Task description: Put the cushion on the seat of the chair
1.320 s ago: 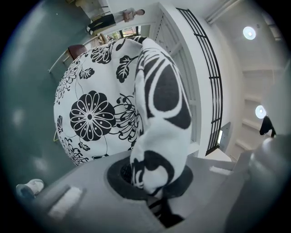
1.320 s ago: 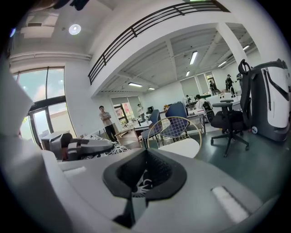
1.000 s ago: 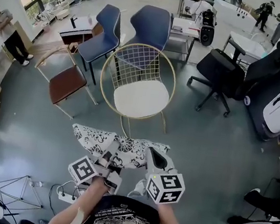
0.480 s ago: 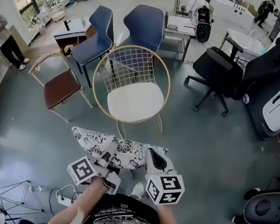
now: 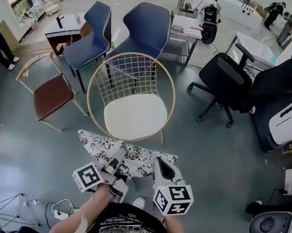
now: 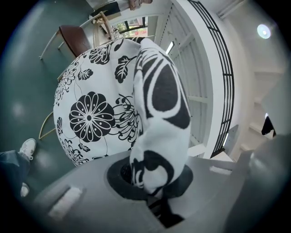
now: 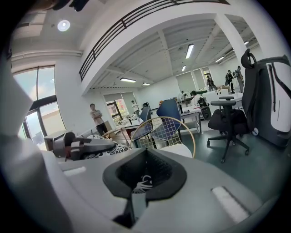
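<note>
Cushion [image 5: 105, 144], held crosswise, near edge clamped in left claw [image 5: 120, 156] and right claw [image 5: 159, 163] alike, chair seat [image 5: 134, 116] lying just beyond.

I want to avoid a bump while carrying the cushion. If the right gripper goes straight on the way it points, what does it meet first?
Probably the gold wire chair, at its white seat, past the cushion that the right gripper holds; nothing else shows between, but depth is unclear.
</note>
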Tool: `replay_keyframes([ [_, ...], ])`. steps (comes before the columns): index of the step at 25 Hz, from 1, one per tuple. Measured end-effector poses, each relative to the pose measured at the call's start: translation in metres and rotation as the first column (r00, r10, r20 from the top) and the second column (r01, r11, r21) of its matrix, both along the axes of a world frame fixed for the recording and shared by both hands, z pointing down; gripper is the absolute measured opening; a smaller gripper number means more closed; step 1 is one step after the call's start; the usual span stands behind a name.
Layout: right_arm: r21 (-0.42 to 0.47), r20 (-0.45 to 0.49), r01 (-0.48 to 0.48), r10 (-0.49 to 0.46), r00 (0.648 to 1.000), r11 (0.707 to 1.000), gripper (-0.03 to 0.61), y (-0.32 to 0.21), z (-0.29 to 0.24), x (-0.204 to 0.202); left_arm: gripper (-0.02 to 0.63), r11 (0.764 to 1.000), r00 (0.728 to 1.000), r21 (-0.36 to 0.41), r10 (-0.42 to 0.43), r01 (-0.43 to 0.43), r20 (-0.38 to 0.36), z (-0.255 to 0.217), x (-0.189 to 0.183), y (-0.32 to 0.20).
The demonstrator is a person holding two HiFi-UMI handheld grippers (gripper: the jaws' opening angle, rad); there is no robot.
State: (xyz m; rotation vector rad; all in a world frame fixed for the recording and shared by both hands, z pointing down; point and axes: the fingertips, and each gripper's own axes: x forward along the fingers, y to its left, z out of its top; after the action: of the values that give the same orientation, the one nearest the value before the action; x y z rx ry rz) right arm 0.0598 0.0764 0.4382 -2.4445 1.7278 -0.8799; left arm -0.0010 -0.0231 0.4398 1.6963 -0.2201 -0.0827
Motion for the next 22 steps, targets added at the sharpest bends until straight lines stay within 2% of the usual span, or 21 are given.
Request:
replay_keyframes([
  [6,-0.06,-0.024,0.023,-0.024,0.999,0.998,-0.003,-0.059,0.003,0.036,0.009,0.998,1.0,-0.058,-0.003,0.002,-0.015,0.012,0.042,-0.06],
  [9,-0.079,-0.04,0.029,-0.032,0.999,0.996,-0.003,-0.087,0.0,0.046,0.009,0.998,1.0,-0.063,0.008,-0.007,0.008,0.022,0.052,-0.086],
  [13,-0.099,-0.058,0.054,-0.06,0.997,0.994,-0.003,-0.116,-0.005,0.059,0.009,0.996,0.999,-0.093,0.0,-0.005,-0.053,0.014,0.075,-0.11],
  [18,-0.103,-0.058,0.086,-0.092,0.994,0.991,-0.003,-0.138,-0.003,0.081,0.009,0.996,0.998,-0.086,-0.028,0.023,-0.059,0.019,0.098,-0.135],
  [22,-0.114,-0.037,0.134,-0.139,0.99,0.984,-0.003,-0.155,0.004,0.099,0.009,0.992,0.996,-0.1,-0.081,0.078,-0.031,0.03,0.108,-0.152],
])
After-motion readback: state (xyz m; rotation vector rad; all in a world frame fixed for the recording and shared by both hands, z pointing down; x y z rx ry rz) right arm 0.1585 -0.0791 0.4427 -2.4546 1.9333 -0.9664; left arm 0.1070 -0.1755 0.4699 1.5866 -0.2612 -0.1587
